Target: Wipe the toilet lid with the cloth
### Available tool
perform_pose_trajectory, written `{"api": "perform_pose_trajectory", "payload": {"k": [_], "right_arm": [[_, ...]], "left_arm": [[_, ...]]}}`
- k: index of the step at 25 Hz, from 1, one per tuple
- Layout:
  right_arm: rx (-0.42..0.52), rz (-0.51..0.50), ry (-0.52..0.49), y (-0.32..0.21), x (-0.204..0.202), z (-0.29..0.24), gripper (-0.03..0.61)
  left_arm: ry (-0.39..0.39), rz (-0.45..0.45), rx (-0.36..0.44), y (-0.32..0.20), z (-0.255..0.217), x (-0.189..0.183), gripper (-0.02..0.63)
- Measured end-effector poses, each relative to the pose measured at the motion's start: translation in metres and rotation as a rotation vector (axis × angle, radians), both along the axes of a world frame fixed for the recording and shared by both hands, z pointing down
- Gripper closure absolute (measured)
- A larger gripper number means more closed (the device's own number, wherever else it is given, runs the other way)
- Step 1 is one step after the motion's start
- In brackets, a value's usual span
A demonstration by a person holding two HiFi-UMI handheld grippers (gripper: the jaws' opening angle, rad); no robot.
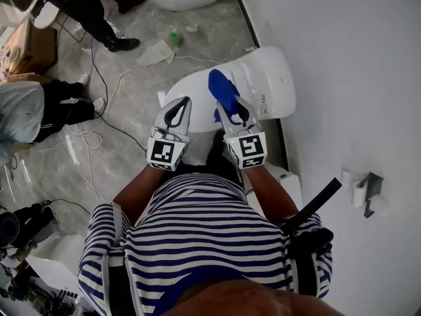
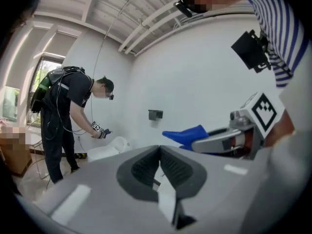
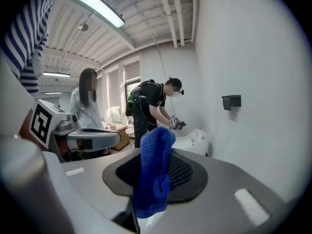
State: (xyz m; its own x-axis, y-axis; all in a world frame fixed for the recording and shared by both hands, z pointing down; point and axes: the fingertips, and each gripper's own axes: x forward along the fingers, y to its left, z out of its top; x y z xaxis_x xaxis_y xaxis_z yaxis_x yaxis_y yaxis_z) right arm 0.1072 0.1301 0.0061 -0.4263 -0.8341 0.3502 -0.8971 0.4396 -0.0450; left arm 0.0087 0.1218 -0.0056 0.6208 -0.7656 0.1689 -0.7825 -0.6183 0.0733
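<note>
We are holding the right hand-held gripper (image 1: 231,110) clamped on the blue cloth (image 1: 222,86) above the toilet lid (image 1: 266,78). Our left hand-held gripper (image 1: 177,114) is hovering over the lid's near edge, jaws pressed together and empty.

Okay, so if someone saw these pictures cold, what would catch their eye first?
The bright blue cloth pops first, clamped in the right gripper above the white toilet lid by the wall. Beside it, the left gripper is shut and empty, and the striped shirt fills the bottom of the head view.
</note>
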Motion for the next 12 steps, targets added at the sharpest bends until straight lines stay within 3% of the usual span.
{"api": "perform_pose_trajectory", "payload": {"k": [12], "right_arm": [[0.127,0.035,-0.056,0.018,0.018,-0.068,0.462]], "left_arm": [[0.013,0.036,0.138,0.019,-0.066,0.013,0.611]]}}
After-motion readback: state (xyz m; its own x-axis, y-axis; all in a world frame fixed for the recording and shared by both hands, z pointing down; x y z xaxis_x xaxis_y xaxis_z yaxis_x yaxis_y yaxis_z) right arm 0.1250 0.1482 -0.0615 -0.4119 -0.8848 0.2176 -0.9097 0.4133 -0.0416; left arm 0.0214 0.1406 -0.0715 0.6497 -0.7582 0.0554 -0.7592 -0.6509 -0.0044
